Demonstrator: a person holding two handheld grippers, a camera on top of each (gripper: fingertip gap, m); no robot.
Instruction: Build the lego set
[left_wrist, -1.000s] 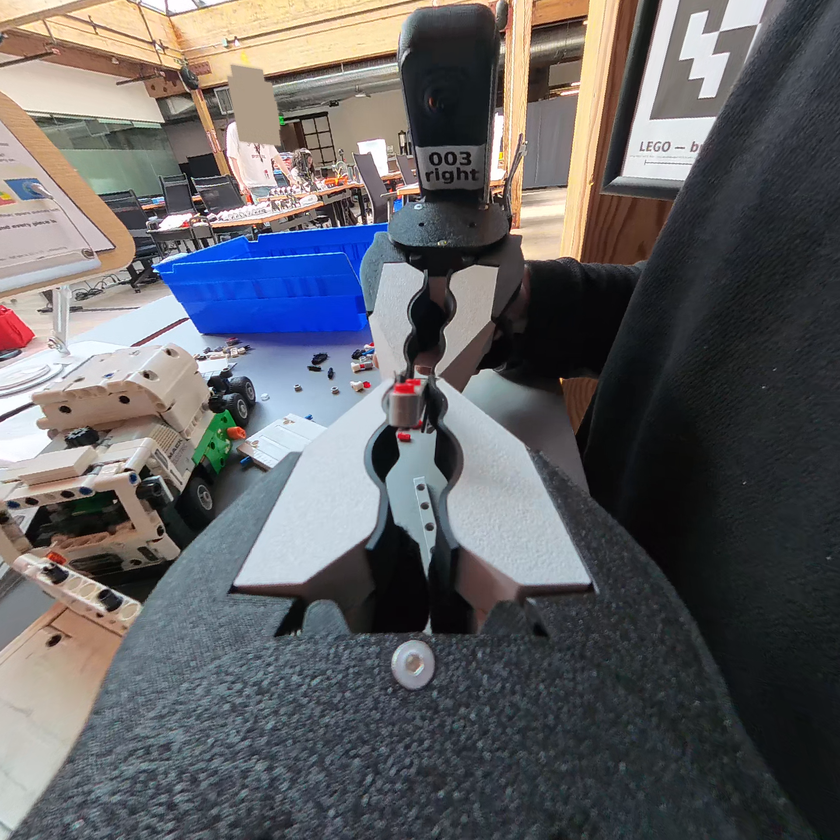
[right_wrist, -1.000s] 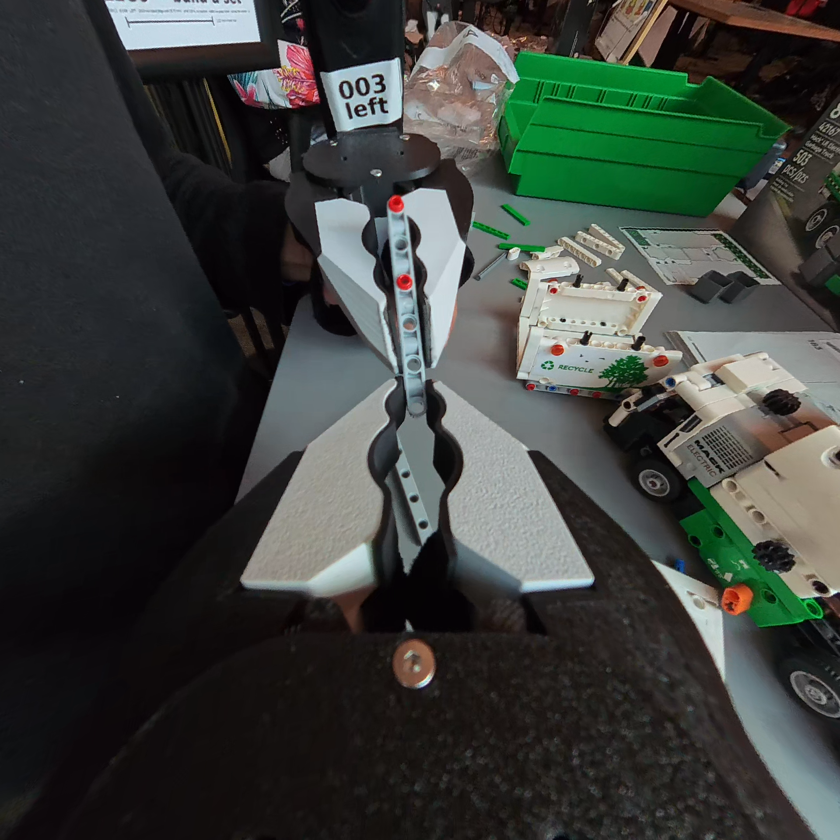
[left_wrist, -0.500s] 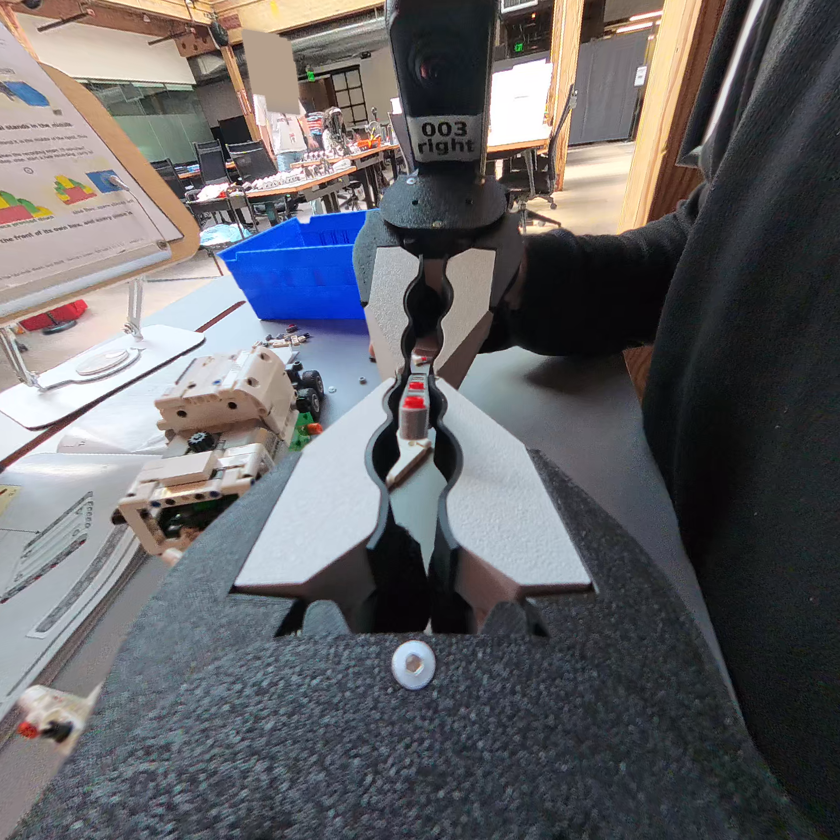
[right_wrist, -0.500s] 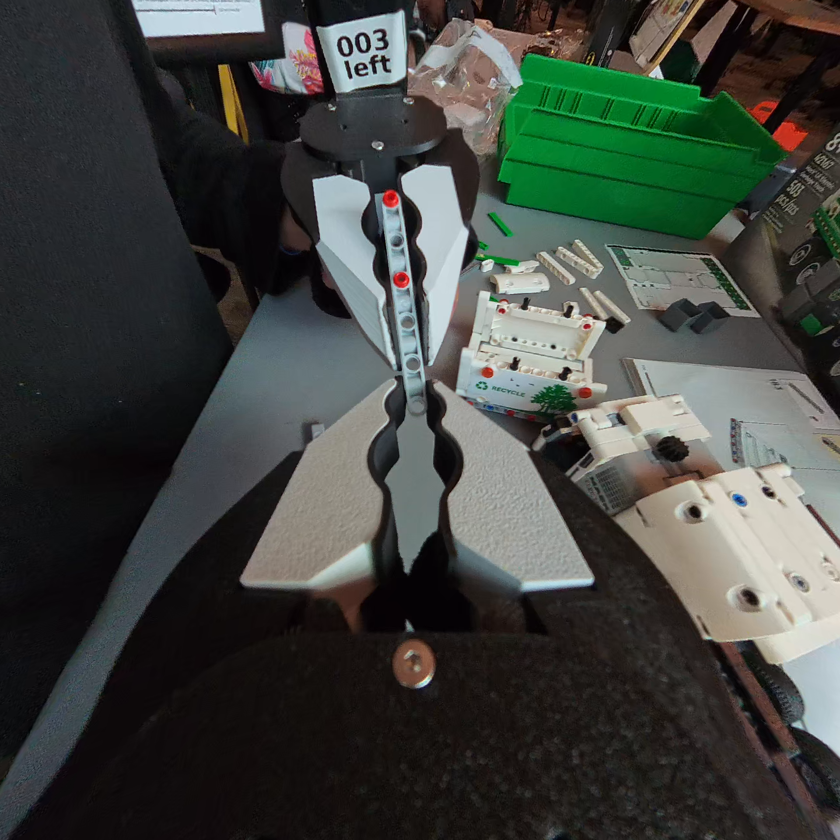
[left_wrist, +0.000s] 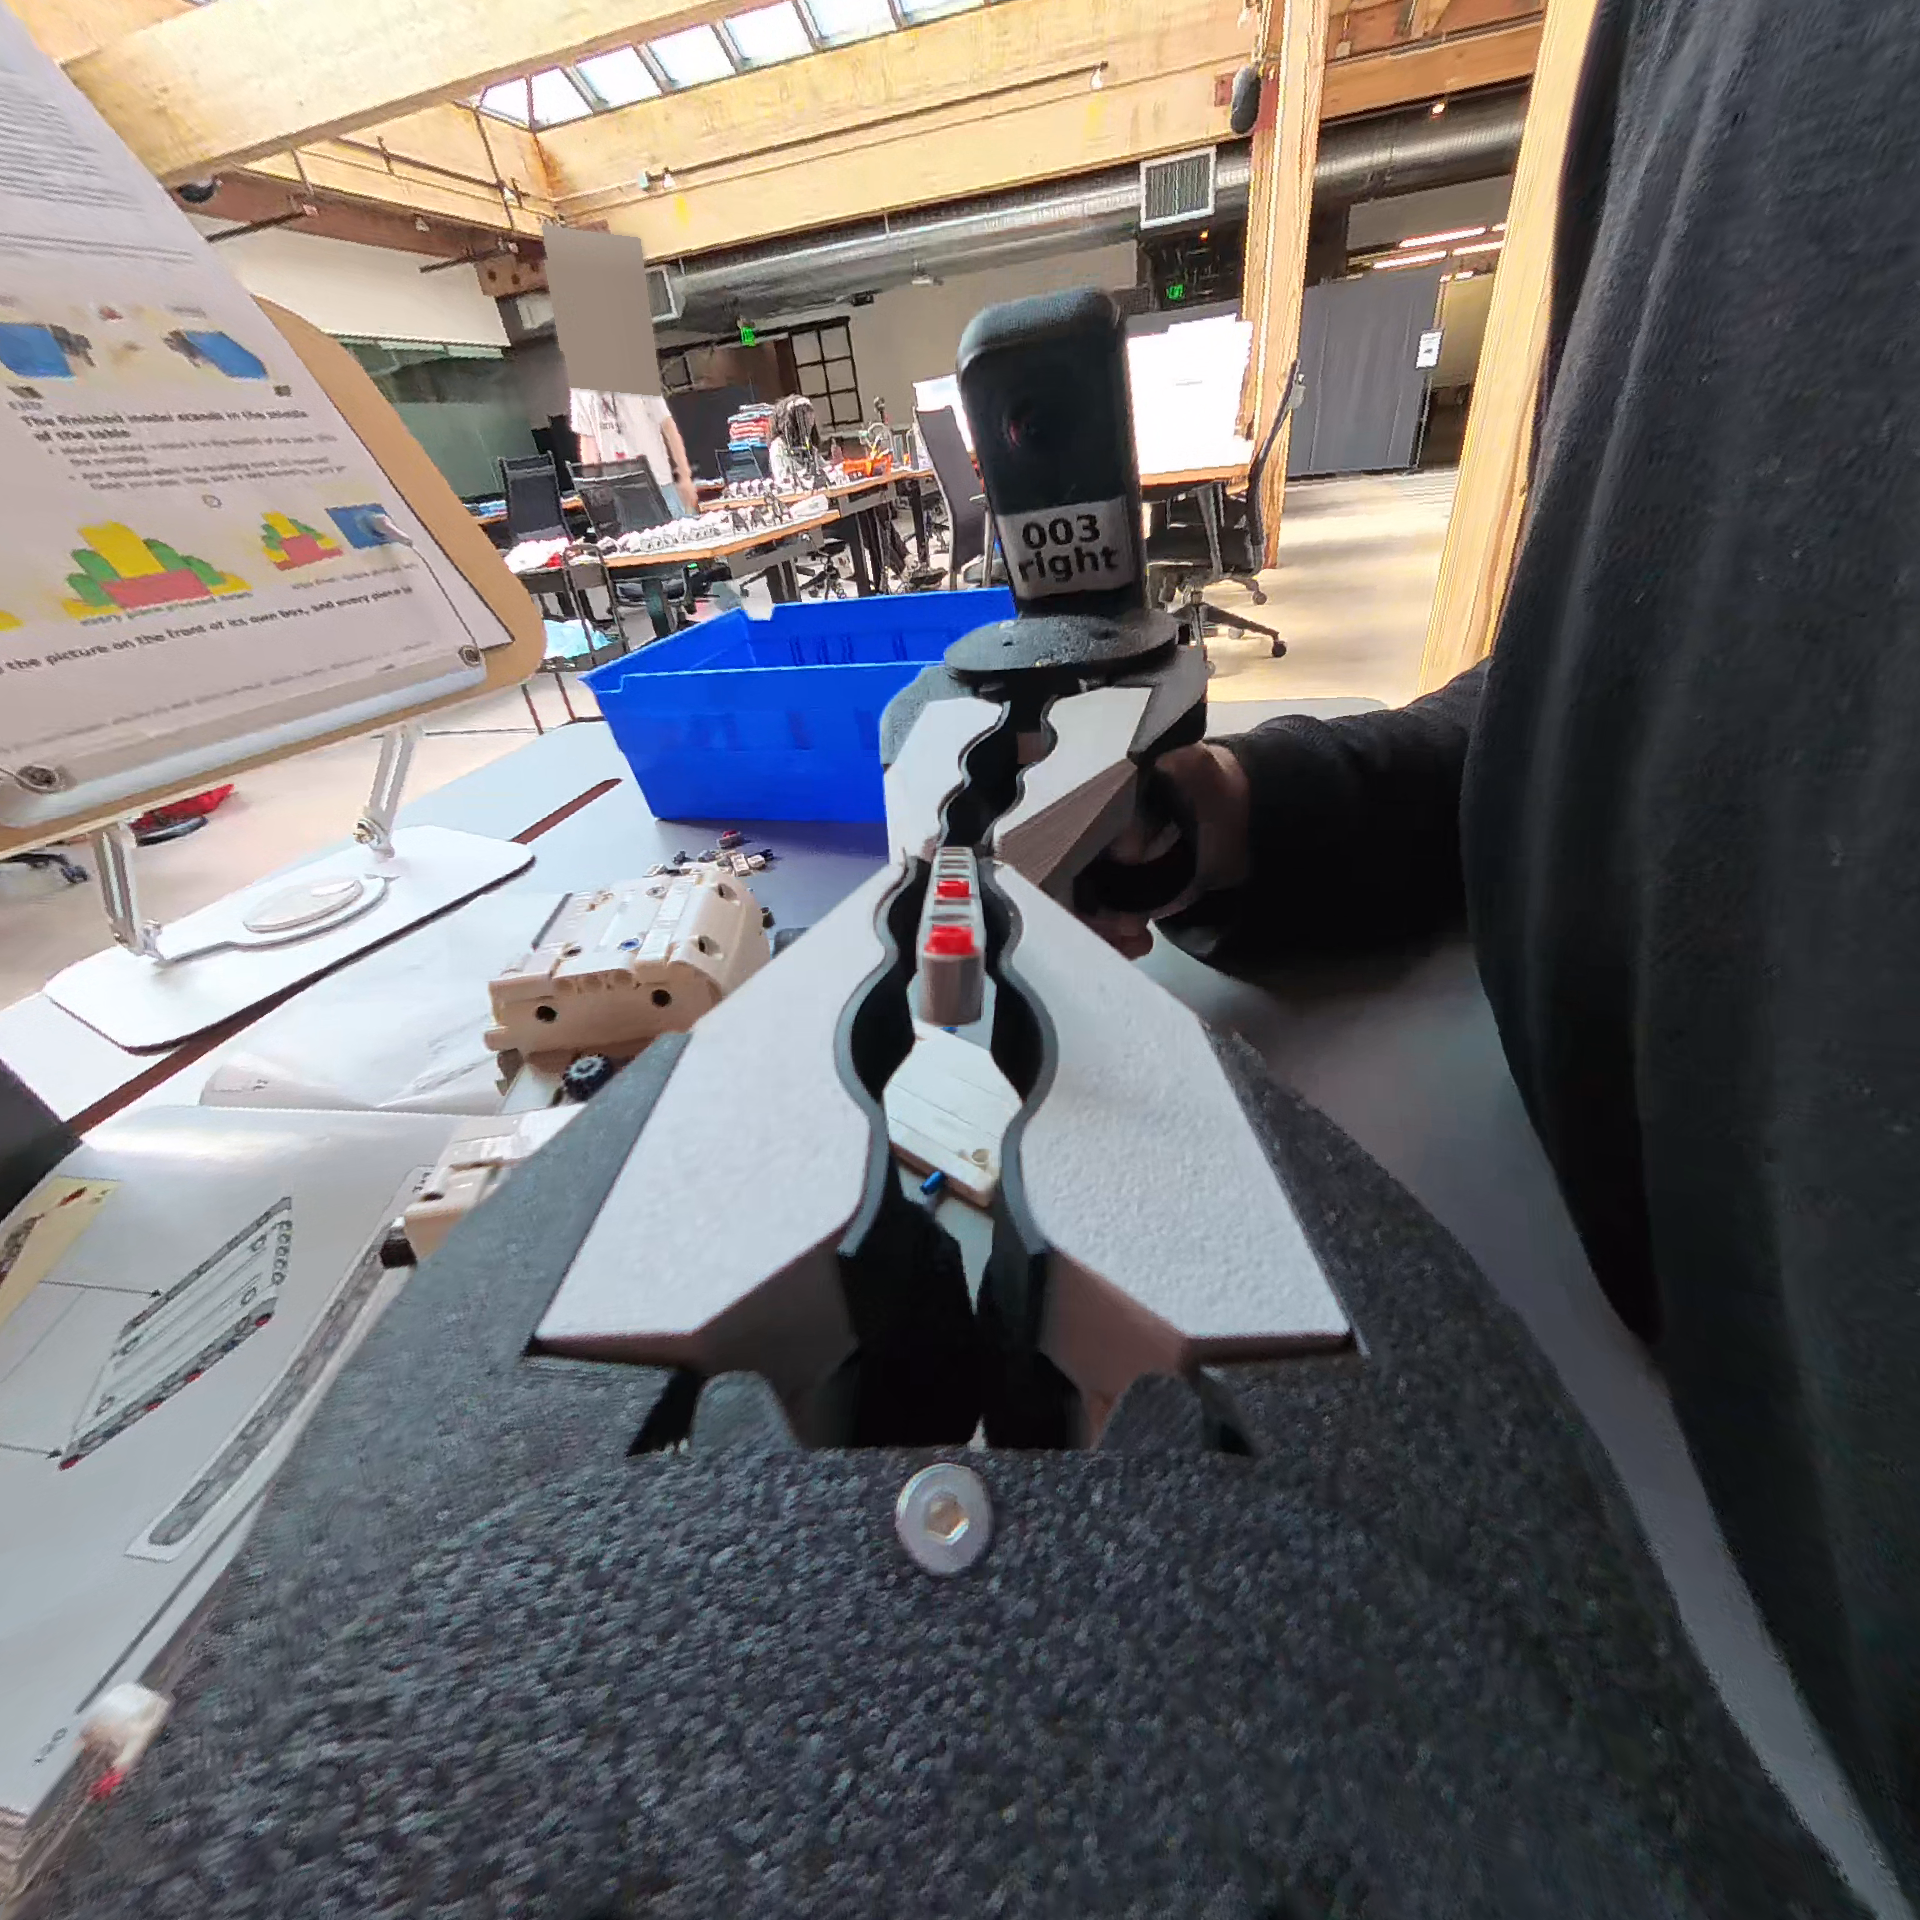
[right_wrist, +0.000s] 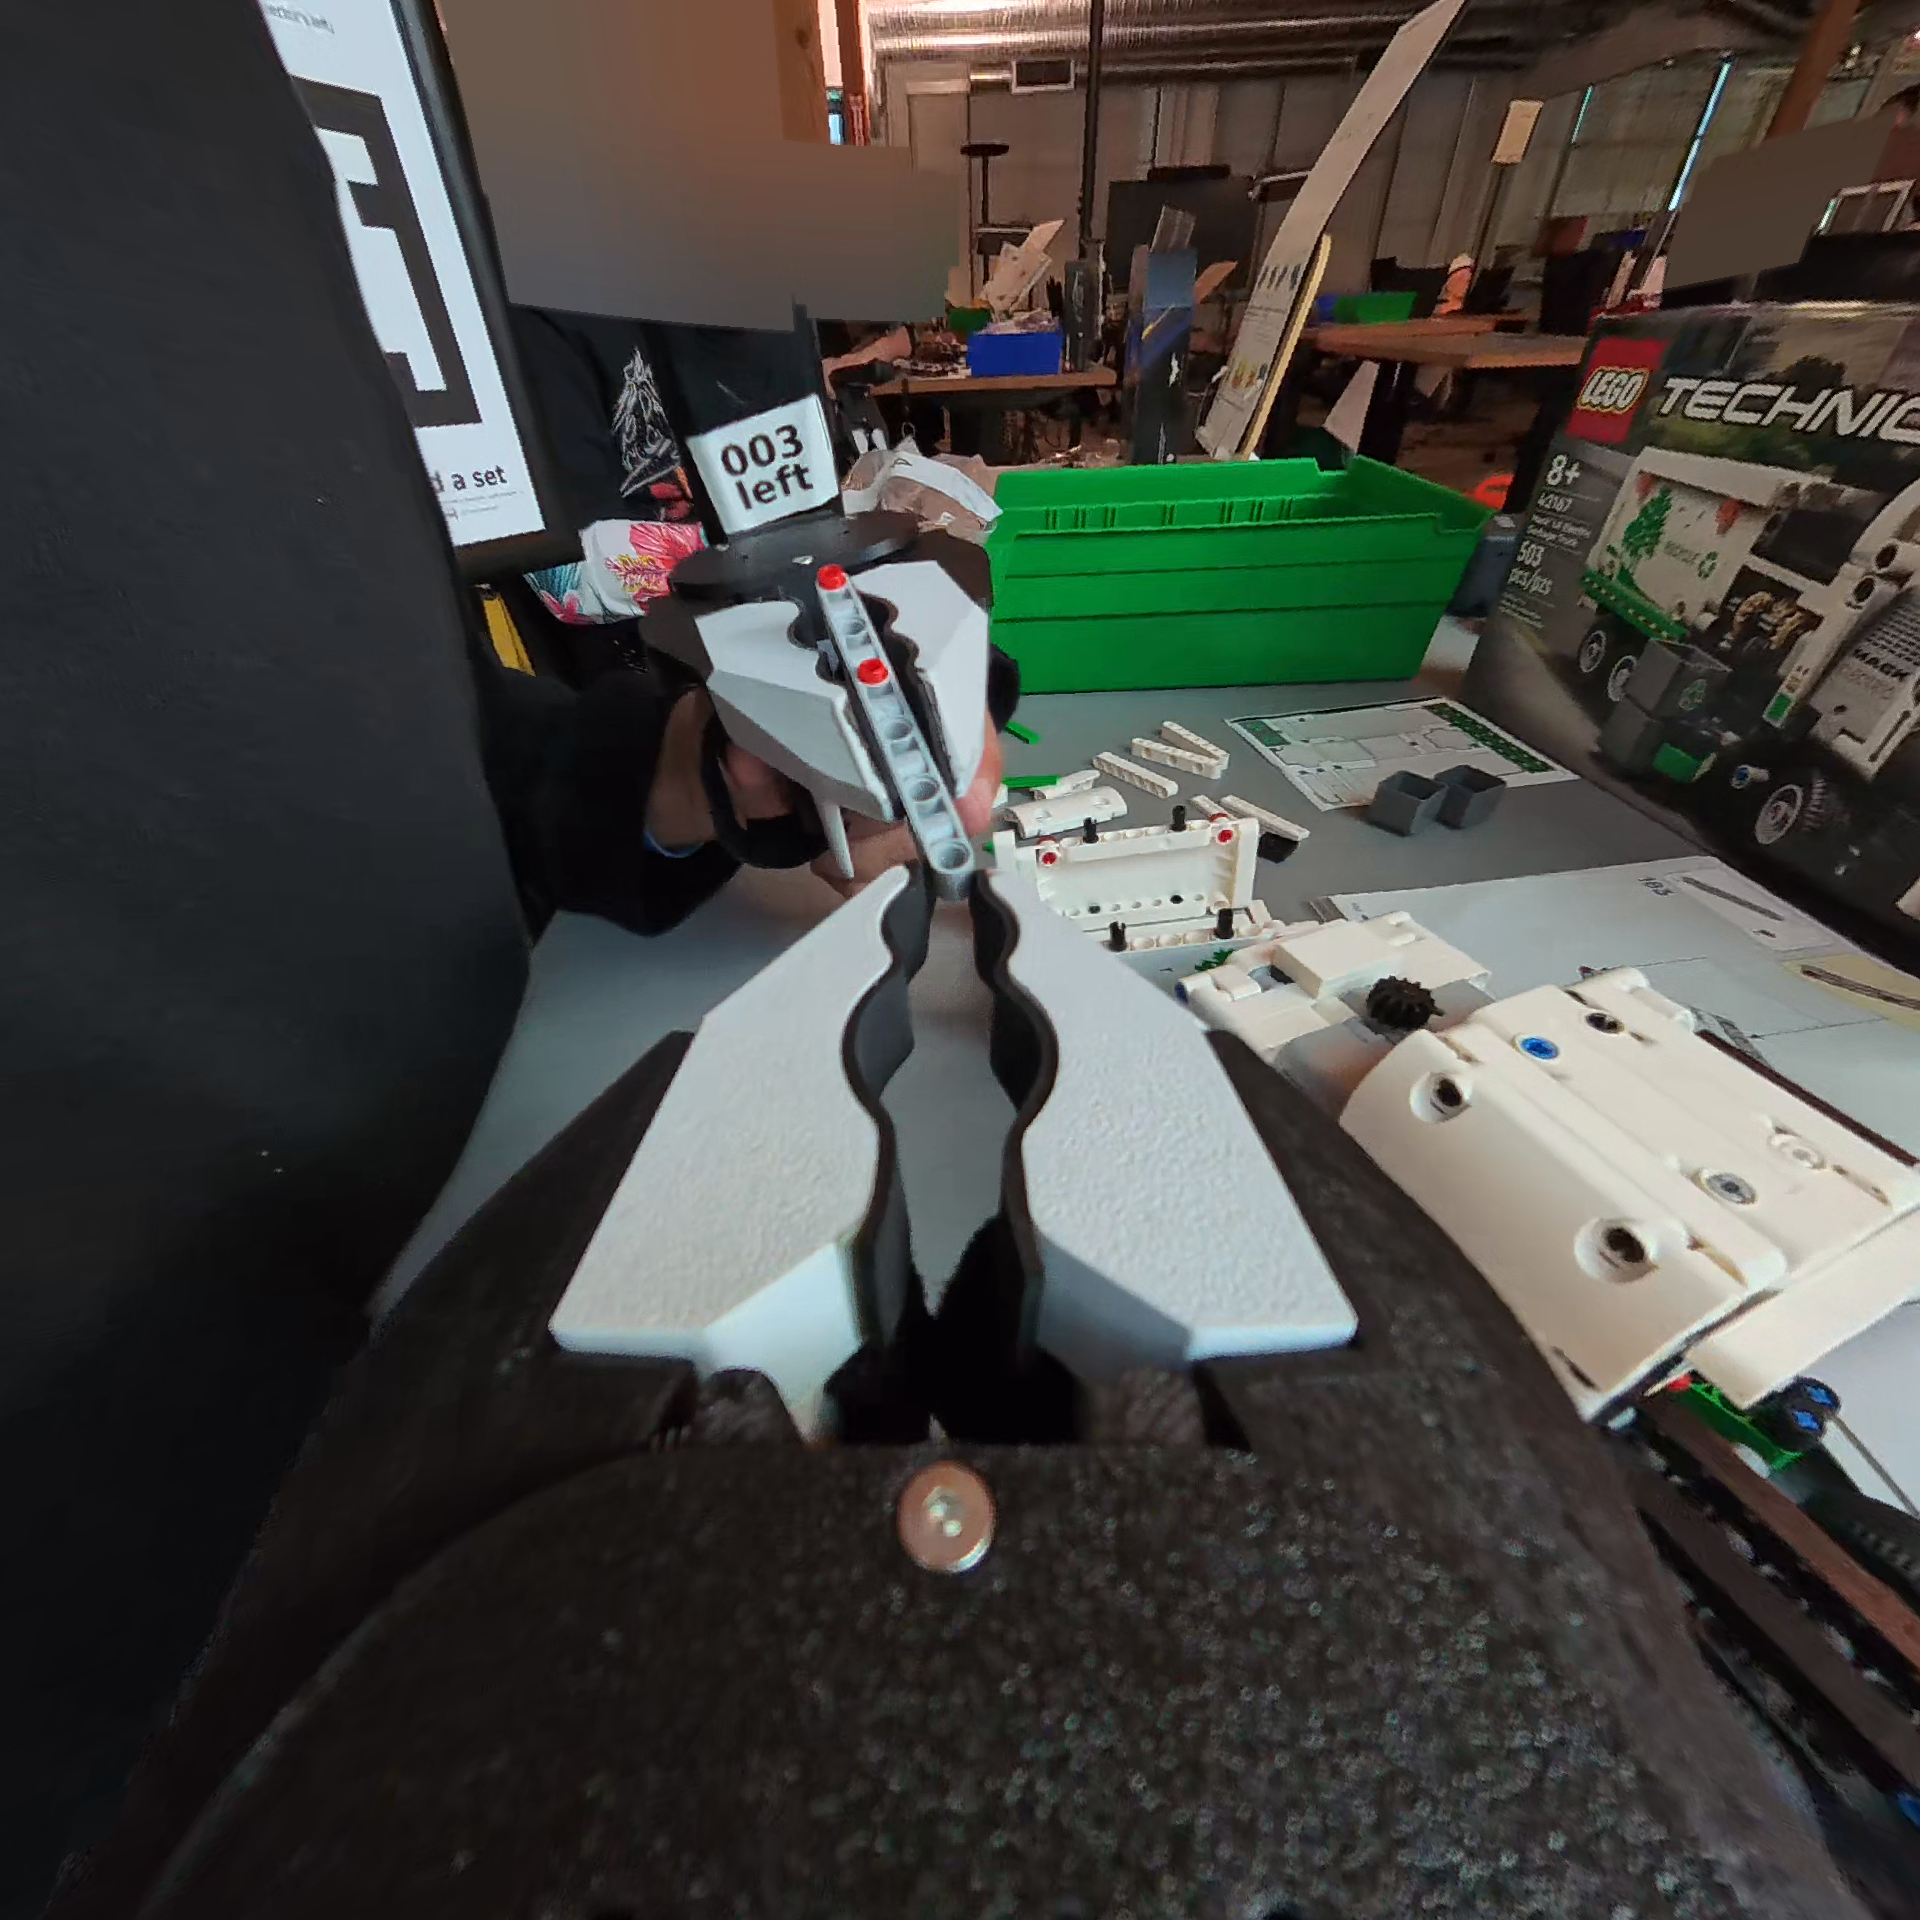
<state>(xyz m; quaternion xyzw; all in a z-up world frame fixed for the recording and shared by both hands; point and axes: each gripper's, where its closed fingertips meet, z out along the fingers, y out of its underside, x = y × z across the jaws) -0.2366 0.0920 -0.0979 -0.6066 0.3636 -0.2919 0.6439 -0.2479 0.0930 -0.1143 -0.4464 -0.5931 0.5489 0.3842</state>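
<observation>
– Centre of right wrist view: grey beam (right_wrist: 894, 727) runs from upper left down to mid-frame, long axis roughly claw-to-claw. Near end sits right at the tips of right claw (right_wrist: 943, 888).

– Who has it?

– Left claw (right_wrist: 914, 831). Beam lies lengthwise down its slot, fingers closed in on it from both sides, well above the bench (right_wrist: 623, 997). Two red pins (right_wrist: 871, 673) stick out of the far half. Left wrist view agrees: beam (left_wrist: 951, 961) end-on between the tips of left claw (left_wrist: 951, 873).

– R claw state?

– Nearly closed, narrow gap, tips flank the beam's end hole. Can't tell if it's pinching or just touching; contact is masked by its own fingers. From the other side right claw (left_wrist: 961, 842) is small and foreshortened, no help.

– So next move hinges on?

– Imo the axis: beam points straight at the r claw, so any handover or pin push goes along that line. Off-axis = it levers in the slot.

– Other blind spots?

– How deep the beam sits in the l claw is hidden. White truck build (right_wrist: 1558, 1143) lower right, cut by the frame edge, so its mating holes aren't identifiable. Blur on the nearest parts too.
</observation>
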